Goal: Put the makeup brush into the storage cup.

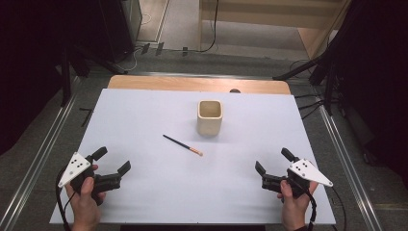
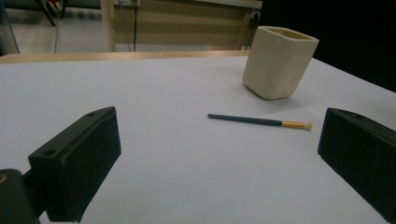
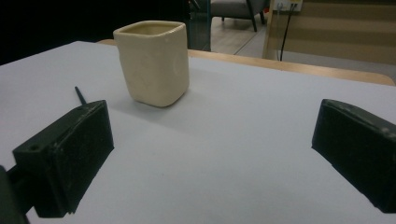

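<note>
A: We are holding both grippers low at the near corners of the counter (image 1: 144, 192), the left gripper (image 1: 114, 161) and the right gripper (image 1: 273, 160) each with jaws spread wide and nothing between them. The makeup brush (image 1: 182, 145) is lying flat mid-counter, just in front of the cream square cup (image 1: 210, 117) and apart from it.

B: We are looking at a very thin handle lying flush on the sheet. We are probably risking the jaws scraping the surface, or flicking the brush so it rolls away.

A: And if we are tipping it into the cup, a knock on the rim could be toppling the cup.

B: We are seeing open room on every side of both; the far wooden edge (image 1: 192, 84) is sitting well behind the cup.
</note>
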### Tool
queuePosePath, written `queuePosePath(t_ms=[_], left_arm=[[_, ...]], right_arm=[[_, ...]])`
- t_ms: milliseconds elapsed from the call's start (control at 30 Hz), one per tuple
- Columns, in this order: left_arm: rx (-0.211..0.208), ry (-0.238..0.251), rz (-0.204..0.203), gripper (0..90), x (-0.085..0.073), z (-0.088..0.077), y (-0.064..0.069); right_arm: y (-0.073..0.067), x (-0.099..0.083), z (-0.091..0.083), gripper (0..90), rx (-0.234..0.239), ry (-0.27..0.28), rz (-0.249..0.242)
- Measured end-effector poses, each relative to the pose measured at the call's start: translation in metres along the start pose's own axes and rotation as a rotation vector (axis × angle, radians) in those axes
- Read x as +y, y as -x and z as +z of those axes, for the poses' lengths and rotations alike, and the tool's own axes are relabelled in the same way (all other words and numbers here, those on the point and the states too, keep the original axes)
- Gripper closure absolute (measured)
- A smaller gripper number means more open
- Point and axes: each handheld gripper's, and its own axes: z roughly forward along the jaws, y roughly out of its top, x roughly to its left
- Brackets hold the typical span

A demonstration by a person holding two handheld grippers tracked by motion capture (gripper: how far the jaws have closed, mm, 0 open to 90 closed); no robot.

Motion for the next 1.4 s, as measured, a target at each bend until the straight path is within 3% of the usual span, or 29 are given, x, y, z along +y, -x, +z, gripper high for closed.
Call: queuePosePath(t_ms=[467,733,1000,1400], left_arm=[[-0.034,0.004,-0.006,0.0,0.004,0.005,0.009],[-0.042,-0.034,-0.021,0.0,0.008,0.023,0.013],[-0.066,-0.048,-0.001,0.0,0.016,0.041,0.021],[-0.101,-0.067,0.026,0.0,0.026,0.062,0.027]], right_arm=[[-0.004,-0.001,0.001,0.0,0.010,-0.012,-0.013],[-0.003,-0.001,0.002,0.0,0.013,-0.015,-0.011],[0.000,-0.002,0.003,0.0,0.021,-0.016,0.002],[-0.008,0.000,0.004,0.0,0.035,-0.019,-0.040]])
